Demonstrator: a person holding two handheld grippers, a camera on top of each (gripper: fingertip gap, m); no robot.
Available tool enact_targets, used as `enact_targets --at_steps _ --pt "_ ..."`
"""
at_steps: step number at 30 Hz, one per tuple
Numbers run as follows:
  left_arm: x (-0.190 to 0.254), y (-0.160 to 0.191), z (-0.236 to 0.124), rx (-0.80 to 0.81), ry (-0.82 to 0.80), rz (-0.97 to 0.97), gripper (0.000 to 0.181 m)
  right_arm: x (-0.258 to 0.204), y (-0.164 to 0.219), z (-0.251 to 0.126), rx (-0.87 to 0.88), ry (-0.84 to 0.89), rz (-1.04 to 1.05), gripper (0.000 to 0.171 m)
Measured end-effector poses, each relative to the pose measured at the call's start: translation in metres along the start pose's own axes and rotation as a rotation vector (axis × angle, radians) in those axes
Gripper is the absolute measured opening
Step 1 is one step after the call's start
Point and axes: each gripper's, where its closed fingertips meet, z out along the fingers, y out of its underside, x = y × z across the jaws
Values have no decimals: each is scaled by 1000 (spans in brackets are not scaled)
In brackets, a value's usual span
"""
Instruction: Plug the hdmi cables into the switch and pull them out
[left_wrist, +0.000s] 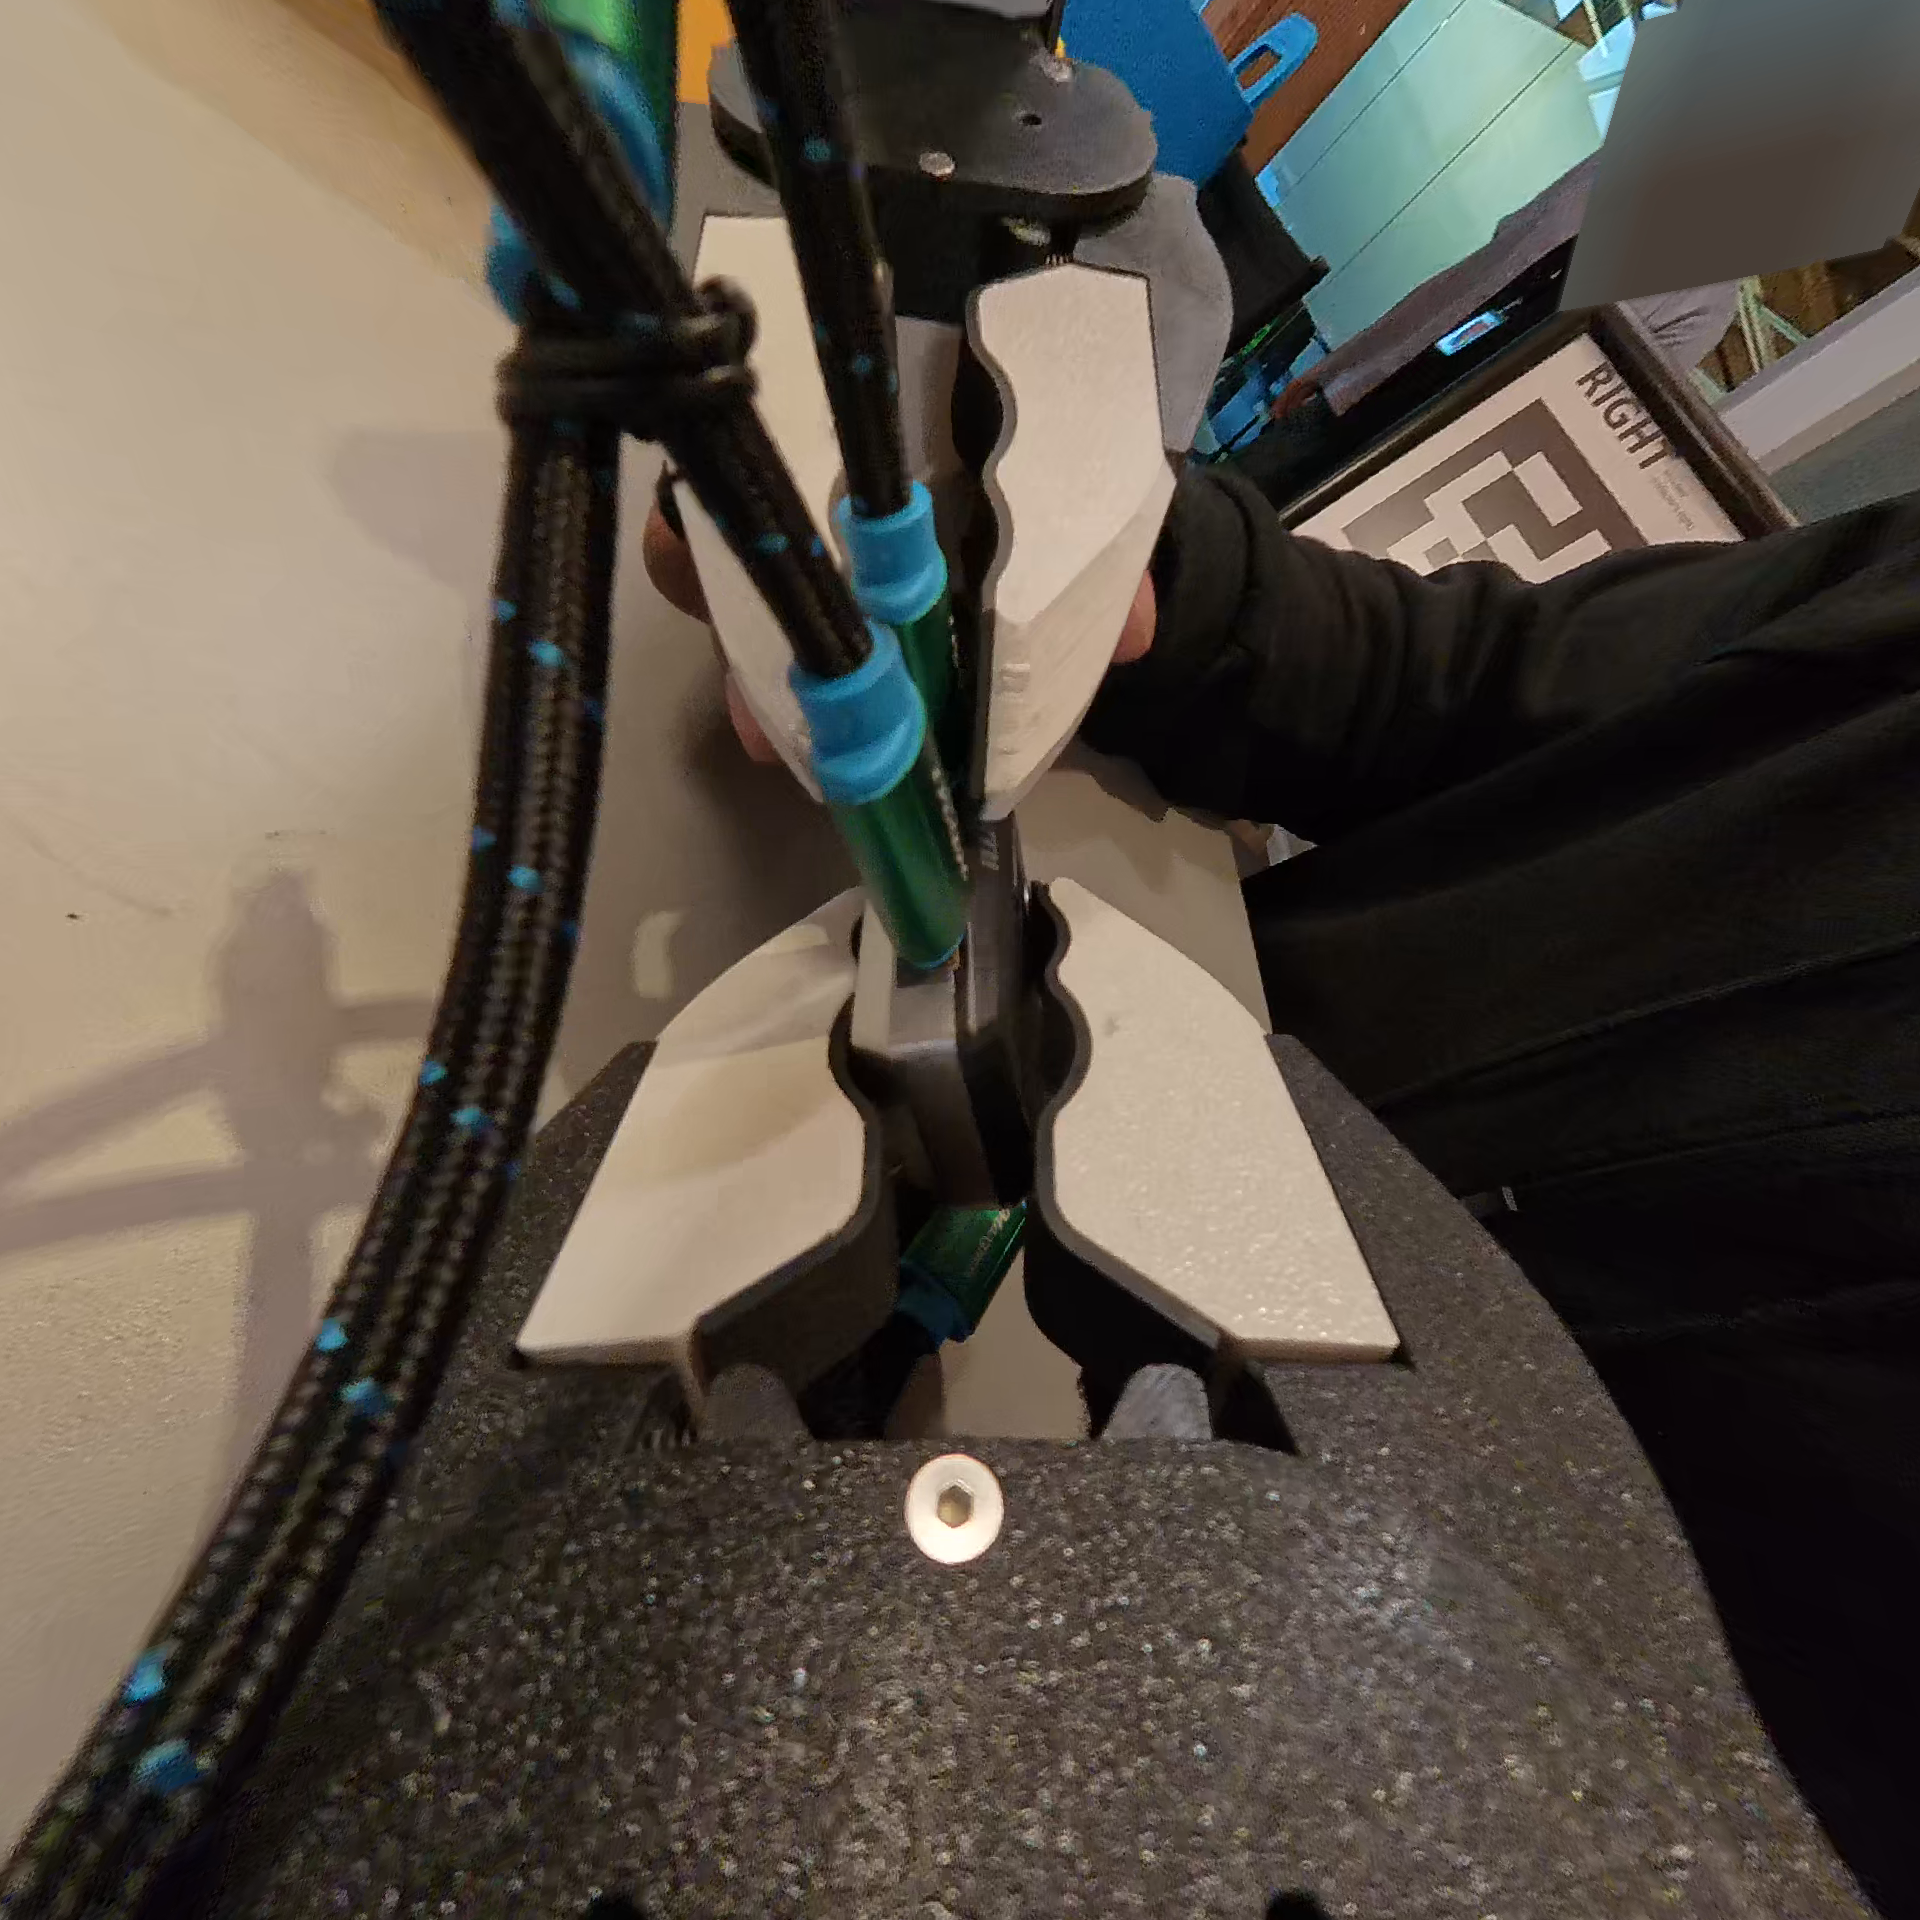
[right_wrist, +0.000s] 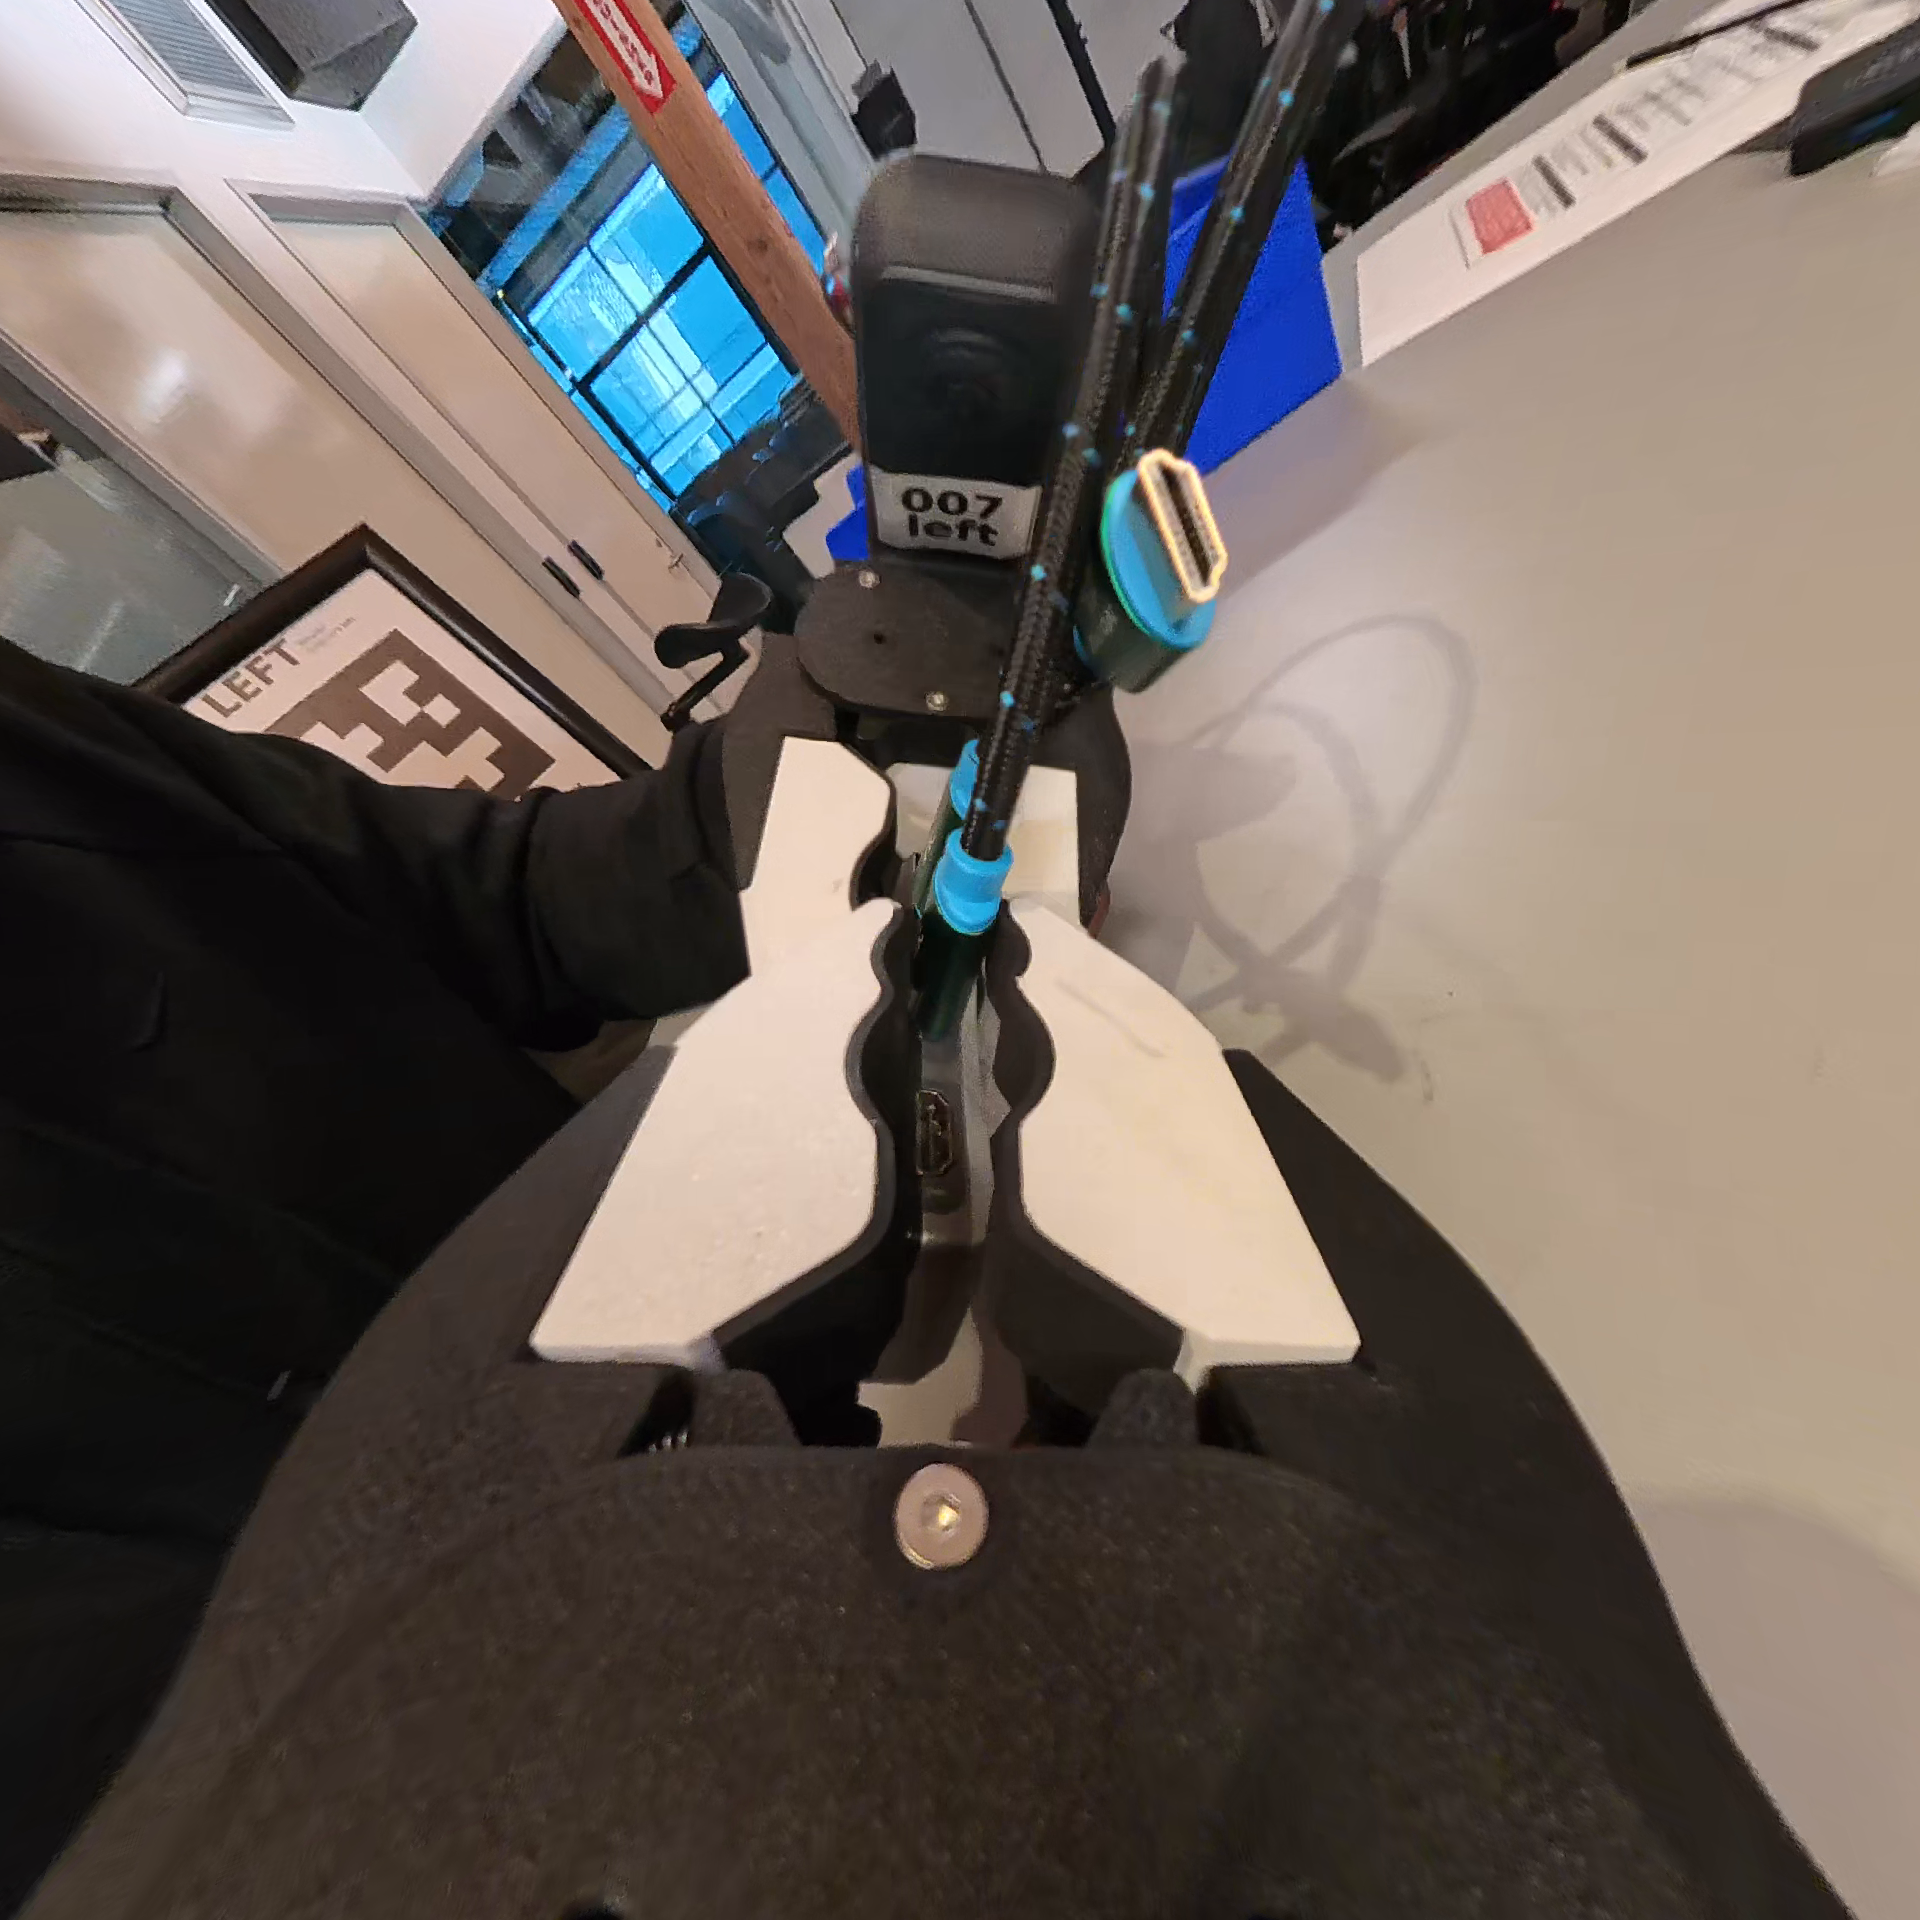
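- Left wrist view looked along the left gripper, whose two white fingers were clenched on a dark grey switch held between them above a pale table.
- A green hdmi plug with a blue collar sat in the top of the switch, pointing up and away; a second green plug showed below the switch, between the fingers' bases.
- Black braided cables flecked with blue curved down the left side of the frame, bundled by a black tie.
- Facing it, the right gripper was closed around another green plug beside the first; a hand in a black sleeve held that gripper.
- Right wrist view showed the right gripper with its white fingers pressed on a green plug seated in the switch, an open port visible just below it.
- Farther off, a loose plug with a blue rim hung with its metal end exposed, near the left gripper's camera housing.
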Motion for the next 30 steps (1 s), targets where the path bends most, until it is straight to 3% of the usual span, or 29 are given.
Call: enact_targets --at_steps 6,10,17,22,30 --pt "0 -5 -2 28 24 -21 24 1 -7 0 50 1 12 11" --pt "7 8 0 -39 47 -3 25 -9 3 2 -30 -62 9 10" --pt "4 3 -3 -18 43 -14 24 -4 -3 2 20 -15 -10 10" --pt "16 17 0 -107 67 30 25 -21 10 1 -77 -133 -8 10" --pt "7 9 -5 -55 65 -18 24 -8 1 4 -5 -44 12 10"
